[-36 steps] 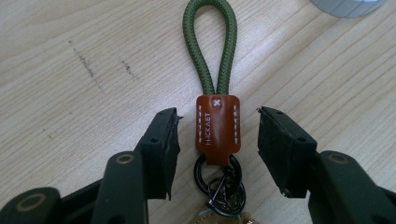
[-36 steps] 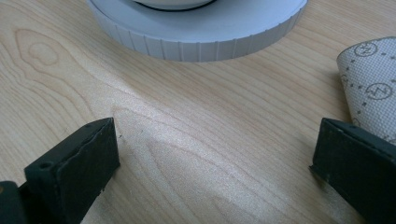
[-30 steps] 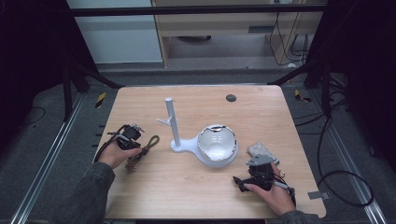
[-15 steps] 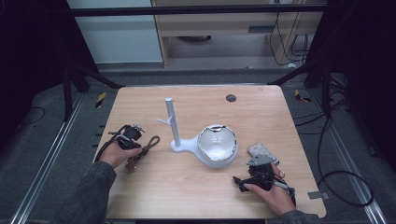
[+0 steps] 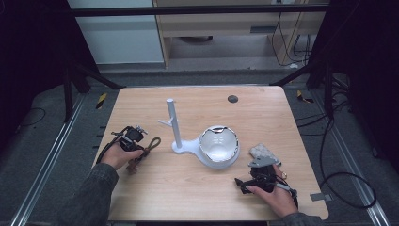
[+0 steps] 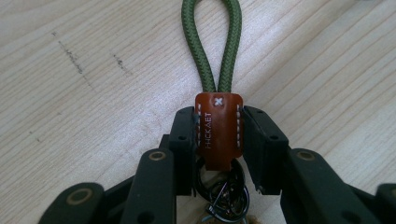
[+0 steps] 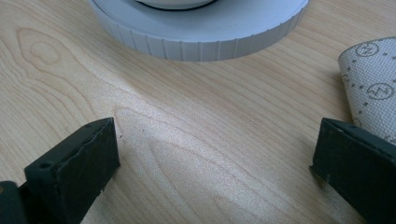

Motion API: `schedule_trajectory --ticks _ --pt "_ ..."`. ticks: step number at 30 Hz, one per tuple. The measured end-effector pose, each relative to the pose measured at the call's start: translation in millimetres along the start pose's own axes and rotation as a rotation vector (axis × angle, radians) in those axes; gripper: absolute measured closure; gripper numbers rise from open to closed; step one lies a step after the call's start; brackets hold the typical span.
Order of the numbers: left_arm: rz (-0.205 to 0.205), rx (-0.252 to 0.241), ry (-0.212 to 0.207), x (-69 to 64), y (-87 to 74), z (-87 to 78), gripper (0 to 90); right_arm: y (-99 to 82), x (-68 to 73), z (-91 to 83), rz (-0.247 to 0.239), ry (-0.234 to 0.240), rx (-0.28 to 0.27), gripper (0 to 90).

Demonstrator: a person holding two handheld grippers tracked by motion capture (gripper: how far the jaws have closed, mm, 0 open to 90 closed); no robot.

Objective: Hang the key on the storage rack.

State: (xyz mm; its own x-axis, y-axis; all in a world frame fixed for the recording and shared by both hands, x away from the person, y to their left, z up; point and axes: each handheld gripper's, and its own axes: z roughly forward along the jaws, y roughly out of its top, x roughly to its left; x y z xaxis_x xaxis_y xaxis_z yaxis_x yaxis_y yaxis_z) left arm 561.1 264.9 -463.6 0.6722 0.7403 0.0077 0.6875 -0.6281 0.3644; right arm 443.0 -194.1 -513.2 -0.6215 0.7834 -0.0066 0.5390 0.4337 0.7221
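A keychain (image 5: 148, 146) lies on the wooden table (image 5: 263, 113) at the left. It has a green cord loop (image 6: 212, 42), a brown leather tab (image 6: 218, 133) and metal rings behind the tab. My left gripper (image 6: 218, 140) has just been closing and now stands shut on the leather tab, with both pads pressed against its sides. In the high view the left gripper (image 5: 136, 141) rests low on the table in the person's left hand. My right gripper (image 7: 217, 163) is open over bare wood, nothing between its jaws; in the high view the right gripper (image 5: 256, 169) sits at the front right.
A white stand with an upright post (image 5: 172, 122) and a round dish (image 5: 219, 147) occupies the table's middle; its ribbed base (image 7: 201, 32) lies just ahead of the right gripper. A patterned pouch (image 5: 263, 153) (image 7: 373, 88) lies beside the right jaw. A dark round spot (image 5: 232, 99) marks the far side.
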Motion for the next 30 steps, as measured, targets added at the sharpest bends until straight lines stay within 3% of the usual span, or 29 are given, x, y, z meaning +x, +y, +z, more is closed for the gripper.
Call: schedule_trajectory --ticks 8,11,12,13,18,20,30 --pt "0.022 -0.069 0.015 -7.0 -10.1 -20.8 65.7 0.0 0.0 0.0 -0.001 0.000 0.000 0.4" --pt "0.023 -0.138 0.014 -12.9 -18.7 -35.3 65.7 0.0 0.0 0.0 0.000 0.000 0.000 0.4" --pt "0.023 -0.138 0.014 -12.9 -18.7 -35.3 65.7 0.0 0.0 0.0 0.000 0.000 0.000 0.4" --pt "0.024 -0.176 0.012 -16.5 -23.3 -42.3 65.7 0.0 0.0 0.0 0.000 0.000 0.000 0.4" --pt "0.035 -0.228 0.014 -25.3 -30.3 -54.9 65.7 0.1 0.0 0.0 0.001 0.002 0.001 0.3" --pt "0.033 -0.270 0.016 -32.1 -32.9 -62.1 65.8 0.1 0.0 0.0 0.001 0.002 0.001 0.3" --pt "0.049 -0.338 0.027 -44.6 -37.1 -79.6 65.8 0.6 -0.4 0.3 0.000 0.003 0.004 0.3"
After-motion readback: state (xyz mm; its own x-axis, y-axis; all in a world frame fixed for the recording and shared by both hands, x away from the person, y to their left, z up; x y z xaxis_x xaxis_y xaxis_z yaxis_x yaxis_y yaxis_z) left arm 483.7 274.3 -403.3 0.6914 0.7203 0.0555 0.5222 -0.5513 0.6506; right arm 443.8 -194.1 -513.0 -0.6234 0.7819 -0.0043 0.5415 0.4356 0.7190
